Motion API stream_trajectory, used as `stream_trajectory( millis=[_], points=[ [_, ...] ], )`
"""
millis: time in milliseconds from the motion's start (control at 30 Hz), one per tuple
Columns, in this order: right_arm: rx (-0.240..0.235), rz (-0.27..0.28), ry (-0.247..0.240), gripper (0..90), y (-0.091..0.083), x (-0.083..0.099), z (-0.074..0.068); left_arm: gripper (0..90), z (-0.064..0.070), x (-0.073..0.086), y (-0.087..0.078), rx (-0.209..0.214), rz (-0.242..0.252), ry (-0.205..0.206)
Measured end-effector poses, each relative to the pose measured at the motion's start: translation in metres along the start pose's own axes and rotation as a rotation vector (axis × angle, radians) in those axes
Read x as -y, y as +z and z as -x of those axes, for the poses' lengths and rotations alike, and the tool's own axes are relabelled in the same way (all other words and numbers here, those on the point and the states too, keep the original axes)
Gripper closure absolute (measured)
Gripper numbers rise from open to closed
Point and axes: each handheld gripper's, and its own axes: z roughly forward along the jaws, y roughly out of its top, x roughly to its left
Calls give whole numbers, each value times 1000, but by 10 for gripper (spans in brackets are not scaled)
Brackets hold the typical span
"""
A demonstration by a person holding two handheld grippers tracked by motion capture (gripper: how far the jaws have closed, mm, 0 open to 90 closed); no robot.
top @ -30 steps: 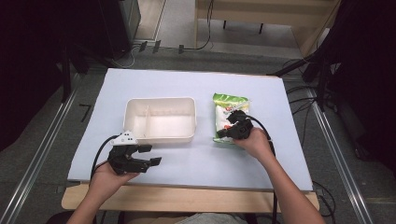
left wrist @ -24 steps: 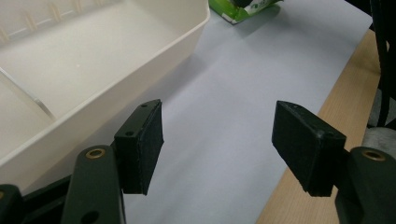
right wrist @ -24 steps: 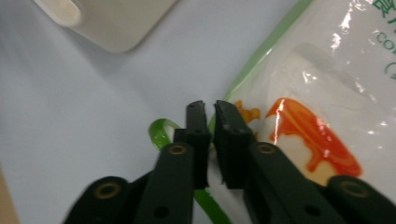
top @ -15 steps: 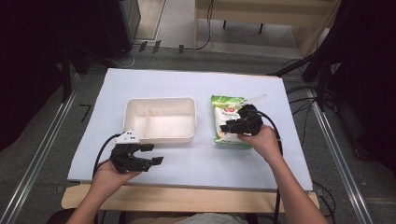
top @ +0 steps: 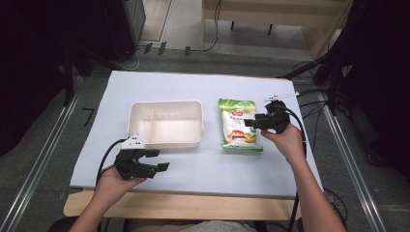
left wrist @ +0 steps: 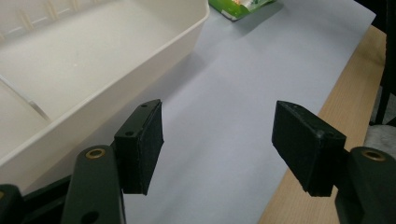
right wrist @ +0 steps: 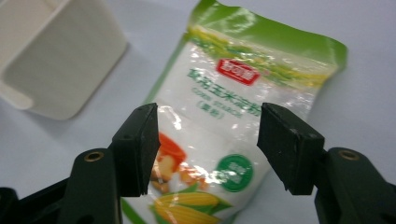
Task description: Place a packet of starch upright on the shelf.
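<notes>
A green and white bag of corn starch (top: 238,124) (right wrist: 219,135) lies flat on the pale blue table cover, right of a cream divided tray (top: 166,123) (left wrist: 70,70). My right gripper (top: 250,123) (right wrist: 208,142) hovers open above the bag's right side, its jaws spread over the bag's middle with nothing between them. My left gripper (top: 158,159) (left wrist: 217,144) stands open near the table's front edge, just in front of the tray's front left corner, empty. A corner of the bag (left wrist: 238,7) shows at the top of the left gripper view.
The wooden table edge (top: 183,205) (left wrist: 322,107) runs along the front, beyond the cover (top: 208,169). Cables (top: 316,94) and dark stands crowd the floor to the right and back. Bare cover lies between the tray and the front edge.
My right gripper has drawn back to the right and risen off the bag, which has shifted slightly. The left gripper has barely moved.
</notes>
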Motion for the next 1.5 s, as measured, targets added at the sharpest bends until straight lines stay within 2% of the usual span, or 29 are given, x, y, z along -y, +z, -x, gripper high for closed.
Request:
stream_trajectory(
  millis=[133,267,367,467,533,567,633,700,767,833,933,1000,1033,1067,1100,1233,1333,1467,1500],
  points=[
    [36,-16,52,402,7,1,19,345,0,0,1,-1,-13,1],
    [75,-30,82,395,16,-1,32,345,1,2,0,-10,-14,-4],
    [85,-37,122,392,27,-6,43,344,1,4,1,-8,-15,-7],
    [106,-49,134,391,38,-11,50,345,1,6,-1,-16,-25,-9],
    [110,-44,145,392,41,-12,52,344,1,6,-1,-18,-24,-9],
    [104,-27,187,393,50,-13,58,345,0,7,-1,-20,-23,-9],
    [104,-30,200,393,55,-12,62,344,1,7,-2,-23,-23,-12],
    [115,-83,216,378,63,-15,66,344,1,8,-2,-27,-28,-11],
    [97,-85,227,379,70,-18,69,344,1,9,-2,-27,-28,-13],
    [76,-79,239,366,78,-18,68,344,0,9,-3,-30,-27,-14],
    [72,-72,233,378,83,-21,63,344,0,10,-4,-33,-26,-17],
    [52,-81,227,441,84,-21,61,344,0,10,-4,-32,-26,-16],
    [52,-81,227,441,84,-21,61,344,0,10,-4,-32,-26,-16],
    [22,-89,234,444,85,-21,57,344,1,10,-4,-31,-29,-15],
    [21,-94,221,452,86,-21,56,344,1,10,-4,-28,-28,-16],
    [-5,-108,224,493,88,-22,51,344,1,10,-3,-27,-24,-17],
    [-4,-117,207,583,90,-22,47,344,2,10,-3,-30,-26,-16],
    [14,-145,163,727,92,-22,38,344,2,10,-3,-30,-26,-17],
    [32,-147,148,748,92,-22,36,344,2,10,-3,-33,-29,-17]
  ],
)
